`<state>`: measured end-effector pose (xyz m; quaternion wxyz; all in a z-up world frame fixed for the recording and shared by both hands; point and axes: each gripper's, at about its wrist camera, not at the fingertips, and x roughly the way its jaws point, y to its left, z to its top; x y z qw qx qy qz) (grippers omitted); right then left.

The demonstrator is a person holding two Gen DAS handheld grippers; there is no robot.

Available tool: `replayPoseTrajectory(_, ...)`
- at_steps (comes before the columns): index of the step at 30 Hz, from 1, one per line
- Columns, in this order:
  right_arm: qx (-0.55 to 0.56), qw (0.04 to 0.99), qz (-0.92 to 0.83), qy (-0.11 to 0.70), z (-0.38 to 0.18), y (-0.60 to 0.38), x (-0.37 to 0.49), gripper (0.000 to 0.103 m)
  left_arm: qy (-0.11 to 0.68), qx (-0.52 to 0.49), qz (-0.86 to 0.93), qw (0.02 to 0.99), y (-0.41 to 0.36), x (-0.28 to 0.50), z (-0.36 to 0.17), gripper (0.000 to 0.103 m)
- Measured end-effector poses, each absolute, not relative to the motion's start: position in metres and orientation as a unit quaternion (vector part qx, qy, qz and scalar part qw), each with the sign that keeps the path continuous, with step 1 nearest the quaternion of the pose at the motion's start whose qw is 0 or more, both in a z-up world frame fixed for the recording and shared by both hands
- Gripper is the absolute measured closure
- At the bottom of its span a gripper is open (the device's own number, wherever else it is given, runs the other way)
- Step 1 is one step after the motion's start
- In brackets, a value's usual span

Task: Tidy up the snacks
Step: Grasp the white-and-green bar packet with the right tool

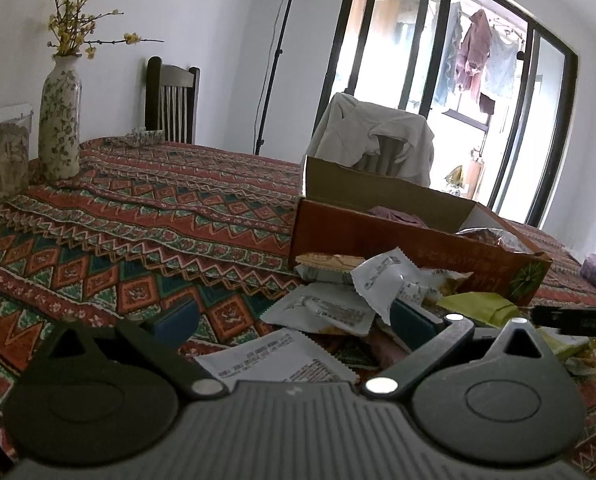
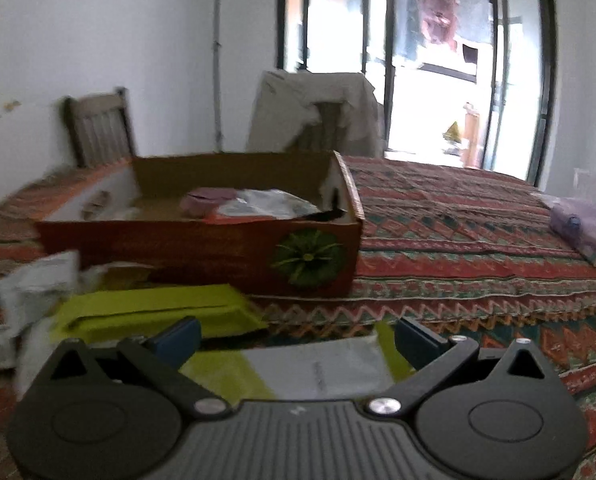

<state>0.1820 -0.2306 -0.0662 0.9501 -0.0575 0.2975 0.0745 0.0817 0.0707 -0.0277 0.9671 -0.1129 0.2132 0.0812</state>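
A red cardboard box (image 1: pixel 378 240) stands open on the patterned tablecloth, with a few packets inside; the right wrist view shows it too (image 2: pixel 202 248). Loose snack packets lie in front of it: white ones (image 1: pixel 322 312), a crumpled white one (image 1: pixel 382 276) and a lime-green one (image 1: pixel 478 306). My left gripper (image 1: pixel 294 320) is open, low over the white packets. My right gripper (image 2: pixel 298 336) is open over a green-and-white packet (image 2: pixel 318 368), beside a larger lime-green packet (image 2: pixel 158 312). Its black tip (image 1: pixel 574 320) shows in the left wrist view.
A floral vase (image 1: pixel 60 120) with yellow twigs and a jar (image 1: pixel 2 164) stand at the table's far left. Chairs (image 1: pixel 172 100) stand behind the table, one draped with a white garment (image 1: pixel 378 136). A purple bag (image 2: pixel 578 224) lies at the right.
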Motion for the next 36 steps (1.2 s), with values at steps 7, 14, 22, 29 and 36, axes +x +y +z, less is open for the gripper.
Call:
replayPoseTrajectory(7, -0.105, 0.943, 0.113, 0.296, -0.076, -0.221, 0.169, 0.0, 0.219, -0.12, 0.083, 0.965, 0.073, 0.083, -0.029, 0.0)
replayPoseTrajectory(14, -0.175, 0.925, 0.197, 0.275, -0.081, -0.228, 0.141, 0.001, 0.219, -0.12, 0.087, 0.964, 0.072, 0.084, -0.029, 0.0)
replayPoseTrajectory(22, -0.102, 0.934, 0.184, 0.288, -0.065, -0.246, 0.136, 0.002, 0.219, -0.119, 0.095, 0.964, 0.073, 0.083, -0.029, 0.0)
replayPoseTrajectory(29, -0.062, 0.928, 0.161, 0.33, -0.08, -0.24, 0.143, 0.039, 0.216, -0.123, 0.1, 0.963, 0.075, 0.081, -0.029, 0.0)
replayPoseTrajectory(36, -0.136, 0.92, 0.186, 0.315, -0.081, -0.236, 0.132, 0.062, 0.214, -0.127, 0.099, 0.963, 0.076, 0.08, -0.029, 0.0)
